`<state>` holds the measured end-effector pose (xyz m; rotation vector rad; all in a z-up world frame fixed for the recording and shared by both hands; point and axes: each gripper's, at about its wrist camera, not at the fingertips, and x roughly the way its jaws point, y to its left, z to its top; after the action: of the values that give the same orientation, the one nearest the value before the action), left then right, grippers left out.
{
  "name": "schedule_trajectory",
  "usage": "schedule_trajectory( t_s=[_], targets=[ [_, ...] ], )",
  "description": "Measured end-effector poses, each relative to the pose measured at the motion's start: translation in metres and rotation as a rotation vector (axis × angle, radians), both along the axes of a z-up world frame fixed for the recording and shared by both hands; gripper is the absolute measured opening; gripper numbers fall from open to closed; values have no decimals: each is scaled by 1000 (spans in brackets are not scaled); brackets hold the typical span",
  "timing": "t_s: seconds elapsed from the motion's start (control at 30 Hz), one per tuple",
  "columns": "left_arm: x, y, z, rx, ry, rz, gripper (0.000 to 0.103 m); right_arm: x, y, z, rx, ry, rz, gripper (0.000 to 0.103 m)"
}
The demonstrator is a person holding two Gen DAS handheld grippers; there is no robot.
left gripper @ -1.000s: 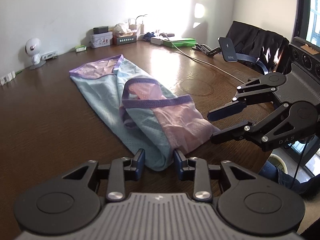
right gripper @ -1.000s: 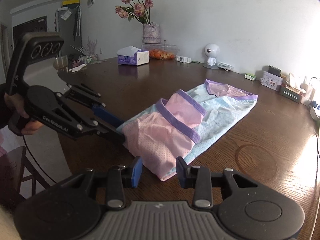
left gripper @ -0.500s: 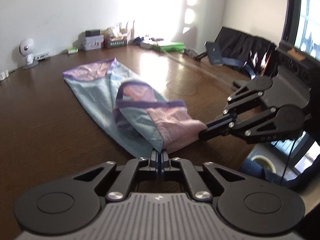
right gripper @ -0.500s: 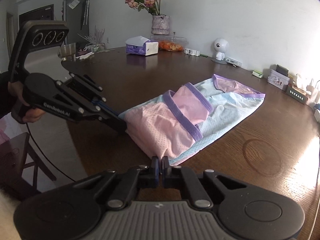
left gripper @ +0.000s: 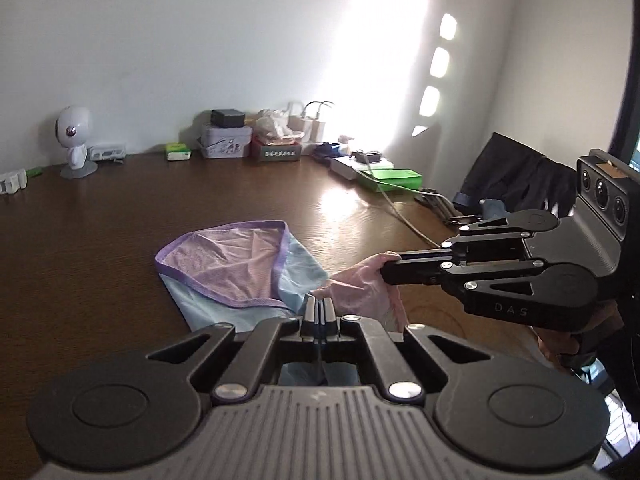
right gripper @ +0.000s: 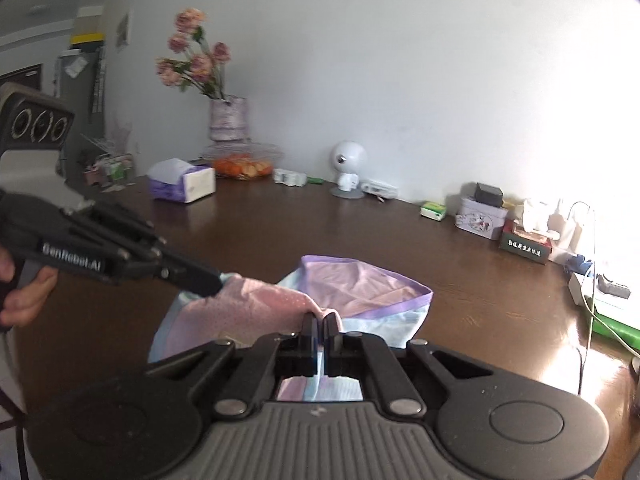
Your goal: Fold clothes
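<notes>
Mesh, thin and limp, the pink-and-blue garment (left gripper: 240, 276) sags between my left gripper (left gripper: 319, 312) and right gripper (right gripper: 319, 330), each clamped on a near corner, far end probably resting on the wooden table (left gripper: 100, 232), so I keep gripping hems.

A lived-in home — most likely a dining or living room. A broad dark wooden surface (right gripper: 360, 232) stands against a plain white wall, and household odds and ends crowd its far edge, well beyond the jaws: a vase of pink flowers (right gripper: 228, 120), a wire bowl of oranges (right gripper: 242, 166), a tissue box (right gripper: 182, 180), a small round white camera (right gripper: 348, 168), decorated tins (left gripper: 226, 142) and chargers with cables (left gripper: 312, 120). Sunlight falls on the wall ahead and to the right of the left jaws. Dark clothing hangs over a chair back (left gripper: 516, 178) to their right — a domestic touch.
</notes>
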<state>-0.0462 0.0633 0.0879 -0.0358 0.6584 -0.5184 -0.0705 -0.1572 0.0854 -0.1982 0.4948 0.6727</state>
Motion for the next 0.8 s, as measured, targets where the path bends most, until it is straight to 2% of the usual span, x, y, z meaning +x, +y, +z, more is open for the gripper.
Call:
schedule_trajectory(
  t_s=[0.17,0.23,0.3,0.37,0.43,0.47,0.5,0.57,0.63,0.7,0.8],
  targets=[
    [49,11,-26,-35,108,112,1,62,38,-18,-32,82,-55,1],
    [63,18,-43,-46,161,188,1,85,50,-30,-31,118,-72,2],
    [70,29,-55,-46,197,280,7,102,61,-47,-56,161,-79,3],
    [61,41,-52,-77,199,329,9,107,61,-53,-67,181,-121,7],
    [36,52,-42,-139,179,354,21,94,43,-43,-38,167,-163,18],
    [21,53,-35,-172,162,356,33,85,32,-35,-13,156,-181,23],
    [9,46,-31,-193,141,332,39,73,20,-28,25,150,-175,24],
    [-2,15,-32,-145,132,242,37,61,12,-26,68,201,-87,23],
    [3,-7,-43,-51,128,226,33,58,23,-41,48,257,-23,11],
    [9,-13,-57,-2,158,244,26,63,33,-62,3,272,-63,10],
    [-1,-10,-60,18,138,231,27,59,21,-61,69,296,-107,12]
  ],
)
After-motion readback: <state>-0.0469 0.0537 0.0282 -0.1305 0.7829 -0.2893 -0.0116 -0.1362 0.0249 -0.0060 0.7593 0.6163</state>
